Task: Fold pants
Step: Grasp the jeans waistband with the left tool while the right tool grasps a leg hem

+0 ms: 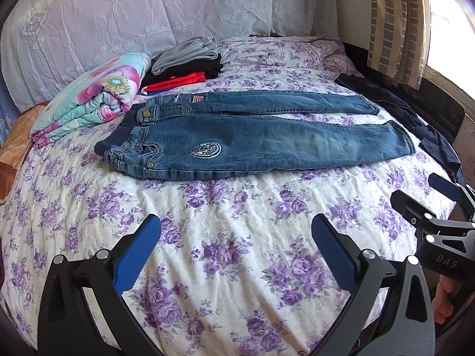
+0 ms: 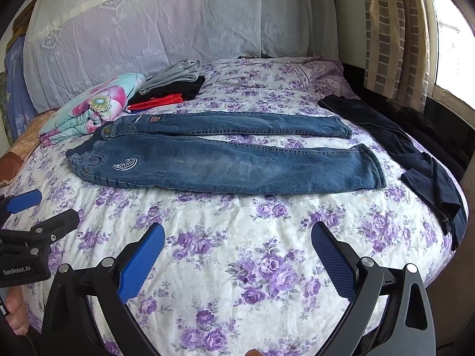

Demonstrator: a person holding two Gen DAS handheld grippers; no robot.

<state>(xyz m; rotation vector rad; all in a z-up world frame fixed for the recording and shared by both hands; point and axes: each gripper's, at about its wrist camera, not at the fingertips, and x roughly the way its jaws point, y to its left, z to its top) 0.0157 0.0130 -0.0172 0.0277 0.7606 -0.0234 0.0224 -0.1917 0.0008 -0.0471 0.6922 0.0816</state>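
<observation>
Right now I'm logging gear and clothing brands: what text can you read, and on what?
"DAS" – on the right tool's black body, left wrist view.
"GenRobot.AI" – on the left tool's black body, right wrist view.
Round patch on the jeans: too small to read.
Waistband label: unreadable.

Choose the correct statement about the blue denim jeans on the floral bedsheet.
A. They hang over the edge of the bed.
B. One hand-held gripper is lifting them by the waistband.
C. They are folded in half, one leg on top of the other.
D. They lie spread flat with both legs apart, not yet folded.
D: the blue denim jeans lie flat on the floral bedsheet, the two legs side by side with a gap between them, and neither the left hand-held gripper nor the right hand-held gripper touches them.
</observation>
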